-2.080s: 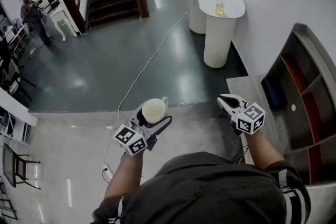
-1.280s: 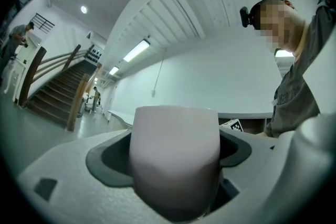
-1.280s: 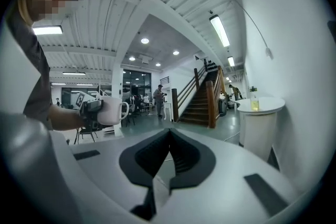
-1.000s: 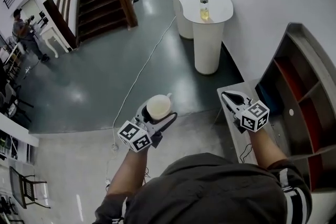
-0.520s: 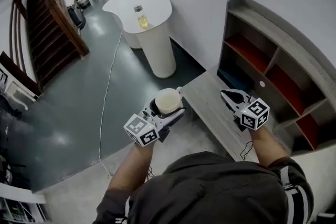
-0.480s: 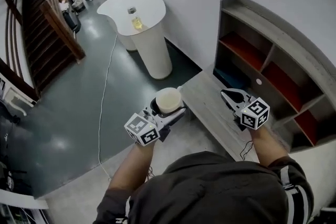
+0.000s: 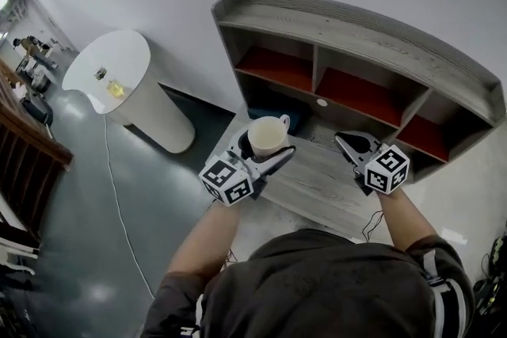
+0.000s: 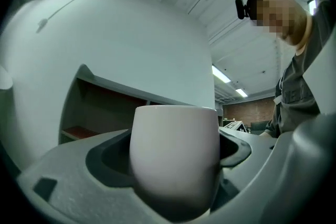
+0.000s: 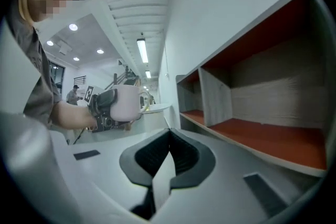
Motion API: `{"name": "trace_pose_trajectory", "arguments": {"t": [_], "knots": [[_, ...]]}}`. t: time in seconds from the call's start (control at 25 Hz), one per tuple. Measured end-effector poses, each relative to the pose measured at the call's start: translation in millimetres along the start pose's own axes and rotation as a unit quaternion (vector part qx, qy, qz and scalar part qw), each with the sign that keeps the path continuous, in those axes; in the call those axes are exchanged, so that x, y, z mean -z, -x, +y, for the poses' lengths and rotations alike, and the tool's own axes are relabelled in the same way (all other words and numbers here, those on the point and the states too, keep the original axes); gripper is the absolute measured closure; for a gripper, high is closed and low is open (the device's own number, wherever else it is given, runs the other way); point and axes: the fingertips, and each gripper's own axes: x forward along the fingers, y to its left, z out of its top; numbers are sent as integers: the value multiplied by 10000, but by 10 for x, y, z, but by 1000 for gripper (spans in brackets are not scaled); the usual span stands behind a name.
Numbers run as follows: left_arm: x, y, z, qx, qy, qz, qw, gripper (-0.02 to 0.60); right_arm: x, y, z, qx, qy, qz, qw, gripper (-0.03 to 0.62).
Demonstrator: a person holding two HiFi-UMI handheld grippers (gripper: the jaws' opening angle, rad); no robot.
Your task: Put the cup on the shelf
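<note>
A white cup [image 7: 268,136] with its handle toward the wall stands upright in my left gripper [image 7: 265,154], which is shut on it. In the left gripper view the cup [image 8: 175,152] fills the space between the jaws. The grey shelf unit [image 7: 360,36] with red-floored compartments stands against the wall ahead, over a low grey bench [image 7: 317,184]. My right gripper [image 7: 354,146] is shut and holds nothing, hovering above the bench's right part. In the right gripper view the shelf [image 9: 262,139] is on the right and the cup [image 9: 125,103] on the left.
A white round-topped table [image 7: 119,79] with a small bottle [image 7: 115,87] stands to the left of the shelf. A white cable [image 7: 119,194] runs over the dark floor. People stand far off at the upper left. A small white disc [image 7: 321,102] lies in the shelf's lower level.
The view has swung from the stairs and hall round to the shelf, now straight ahead. Both grippers keep their pose, the left still holding the cup.
</note>
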Motion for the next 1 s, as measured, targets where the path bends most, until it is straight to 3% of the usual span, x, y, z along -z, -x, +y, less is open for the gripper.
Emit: {"name": "trace_pose_trajectory", "arguments": {"t": [0.2,0.36,0.68,1.0], "knots": [[159,-883,-196,737,50,125,9972,147,72,591,-431,744,-139,-78,9971,602],[265,-1456,-299,1028,31,161,9946,147,121,981,-640,1148,-202,-119,9931,602],[474,-2363,-375,1115,-203,230,9933,147,310,1586,-926,1701,-400,-121,9845,602],[676,-2919,-243,816,-360,407,9952,147,467,1900,-1164,1962,-571,-123,9788,602]]}}
